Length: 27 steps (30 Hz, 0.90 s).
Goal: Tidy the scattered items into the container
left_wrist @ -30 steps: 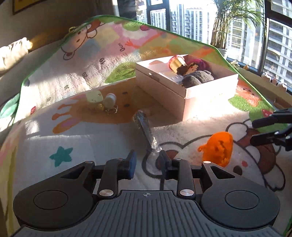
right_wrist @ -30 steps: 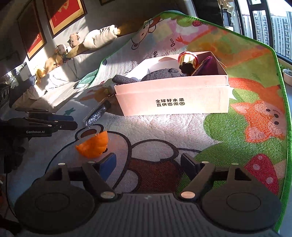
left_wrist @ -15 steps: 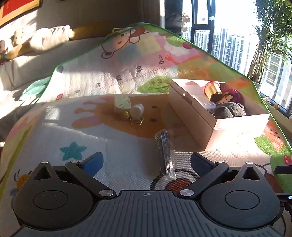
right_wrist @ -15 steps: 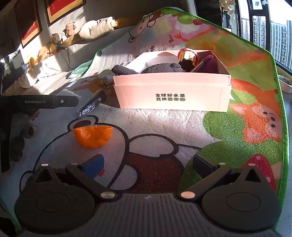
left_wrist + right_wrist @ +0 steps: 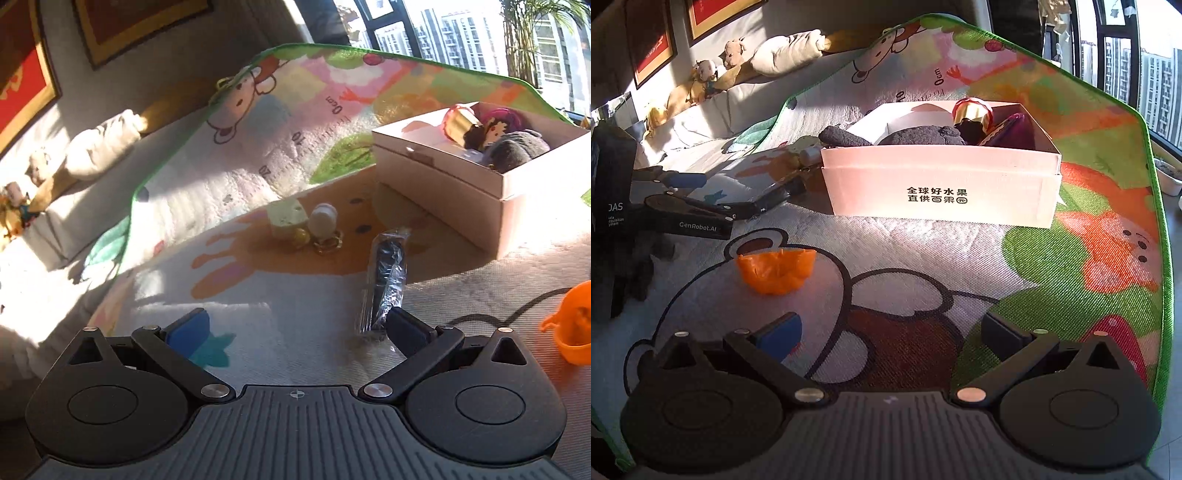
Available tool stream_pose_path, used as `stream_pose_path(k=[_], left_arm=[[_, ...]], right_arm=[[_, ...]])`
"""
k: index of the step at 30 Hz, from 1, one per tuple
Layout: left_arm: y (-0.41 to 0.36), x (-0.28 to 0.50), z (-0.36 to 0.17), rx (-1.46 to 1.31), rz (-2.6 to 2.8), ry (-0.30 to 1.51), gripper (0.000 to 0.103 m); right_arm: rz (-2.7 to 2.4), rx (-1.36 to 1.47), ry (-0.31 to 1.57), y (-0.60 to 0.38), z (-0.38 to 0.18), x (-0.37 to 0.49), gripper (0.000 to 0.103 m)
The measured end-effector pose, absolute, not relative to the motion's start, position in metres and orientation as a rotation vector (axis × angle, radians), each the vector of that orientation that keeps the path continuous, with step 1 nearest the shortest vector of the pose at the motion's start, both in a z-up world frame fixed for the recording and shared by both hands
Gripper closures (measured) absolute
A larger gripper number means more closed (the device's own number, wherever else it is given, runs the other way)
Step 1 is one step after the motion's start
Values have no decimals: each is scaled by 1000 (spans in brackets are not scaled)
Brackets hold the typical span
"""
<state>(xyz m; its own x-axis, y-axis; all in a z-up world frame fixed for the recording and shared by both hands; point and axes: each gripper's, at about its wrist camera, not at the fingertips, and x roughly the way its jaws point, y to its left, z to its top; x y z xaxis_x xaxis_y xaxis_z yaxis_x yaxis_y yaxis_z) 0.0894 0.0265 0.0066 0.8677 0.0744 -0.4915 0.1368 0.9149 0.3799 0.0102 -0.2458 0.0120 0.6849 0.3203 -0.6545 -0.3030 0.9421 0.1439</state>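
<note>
Wide-open left tongs (image 5: pixel 295 325) at the bottom of the left wrist view, freshly spread apart and gripping nothing. Just beside the right-hand pad, the near end of a black item in clear crinkly wrap (image 5: pixel 384 284), lying loose on a cartoon-printed play mat (image 5: pixel 258 295) and not pinched.

Wide-open right tongs (image 5: pixel 890 332) low in the right wrist view, also just finished widening, with only bare mat between the pads.

Slightly further out and to the left in that view, an orange plastic toy (image 5: pixel 777 271) resting on the mat, well apart from both tongs.

Past the wrapped item, a small cluster touching or nearly so: a pale yellow cheese-shaped block (image 5: pixel 287 218), a white rounded piece (image 5: pixel 323 220) and gold-coloured rings (image 5: pixel 327 243).

Further still, a white cardboard box (image 5: pixel 942 192) with black printed characters, standing on the mat. Already inside: a dark grey plush (image 5: pixel 919 136), a small doll with a red and gold top (image 5: pixel 971 114) and something purple (image 5: pixel 1015 129).

Beyond the mat, a pale sofa with stuffed animals (image 5: pixel 713 74), framed pictures on the wall, and sunlit windows facing tower blocks.
</note>
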Motion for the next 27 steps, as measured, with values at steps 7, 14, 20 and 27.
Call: stream_pose_path(k=[7, 14, 20, 27], left_arm=[[84, 119, 20, 326, 232, 502, 0], [102, 106, 31, -90, 34, 616, 0], [58, 122, 23, -15, -79, 655, 0], [75, 99, 23, -93, -62, 682, 0]], right_arm=[[333, -16, 748, -239, 11, 11, 0], [325, -52, 747, -234, 10, 9, 0], [339, -51, 750, -231, 20, 11, 1], [510, -78, 655, -184, 104, 40, 54]])
